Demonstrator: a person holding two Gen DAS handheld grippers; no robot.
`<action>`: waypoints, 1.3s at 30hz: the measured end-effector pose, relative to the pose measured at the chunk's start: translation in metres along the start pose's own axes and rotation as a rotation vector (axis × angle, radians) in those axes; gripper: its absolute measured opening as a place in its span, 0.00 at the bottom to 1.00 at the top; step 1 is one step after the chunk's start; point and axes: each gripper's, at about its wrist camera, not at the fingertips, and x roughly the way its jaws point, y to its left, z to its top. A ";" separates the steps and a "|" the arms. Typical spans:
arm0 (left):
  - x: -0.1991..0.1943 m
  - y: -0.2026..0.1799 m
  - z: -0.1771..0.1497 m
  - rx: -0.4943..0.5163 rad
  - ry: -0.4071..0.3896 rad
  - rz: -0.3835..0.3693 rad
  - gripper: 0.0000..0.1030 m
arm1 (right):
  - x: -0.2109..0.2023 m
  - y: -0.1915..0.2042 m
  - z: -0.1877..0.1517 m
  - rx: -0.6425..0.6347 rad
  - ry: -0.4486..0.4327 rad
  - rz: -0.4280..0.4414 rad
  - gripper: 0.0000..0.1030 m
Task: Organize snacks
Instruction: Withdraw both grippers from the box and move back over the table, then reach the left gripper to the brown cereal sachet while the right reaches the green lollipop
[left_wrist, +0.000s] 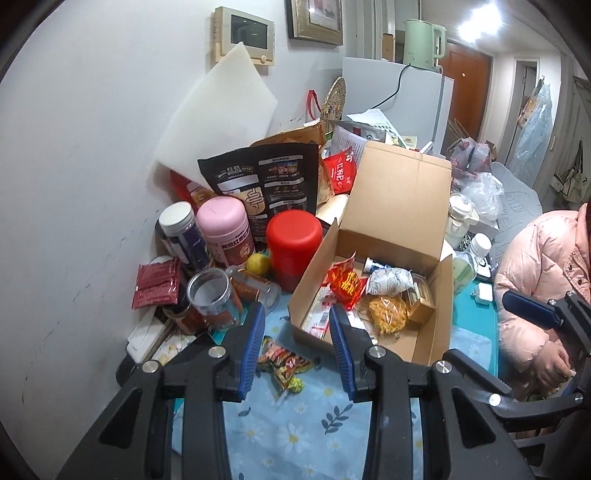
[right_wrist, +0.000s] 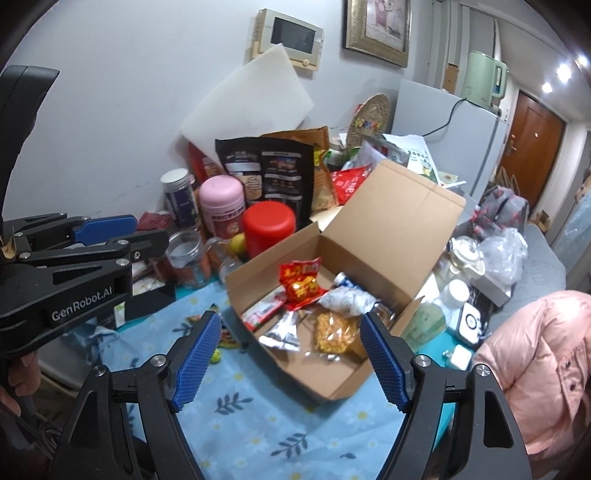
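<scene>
Left gripper (left_wrist: 297, 349) hangs with jaws part open and nothing between them; a loose snack packet (left_wrist: 282, 363) lies on the cloth just below its tips. Right gripper (right_wrist: 290, 360) stands wide and empty above the near edge of the box (right_wrist: 280, 373), which already holds several packets. Risk: closing on the loose packet may pinch the tablecloth (left_wrist: 306, 424) with it, or a low approach may nudge the box wall; the packet's far end is probably hidden behind a finger.
</scene>
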 end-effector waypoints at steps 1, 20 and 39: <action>-0.002 0.002 -0.003 -0.002 0.000 0.004 0.35 | 0.000 0.002 -0.003 0.001 0.001 0.009 0.77; 0.029 0.065 -0.080 -0.133 0.141 -0.009 0.35 | 0.053 0.059 -0.053 -0.056 0.110 0.158 0.78; 0.115 0.109 -0.132 -0.176 0.234 -0.026 0.35 | 0.179 0.090 -0.085 -0.042 0.283 0.210 0.64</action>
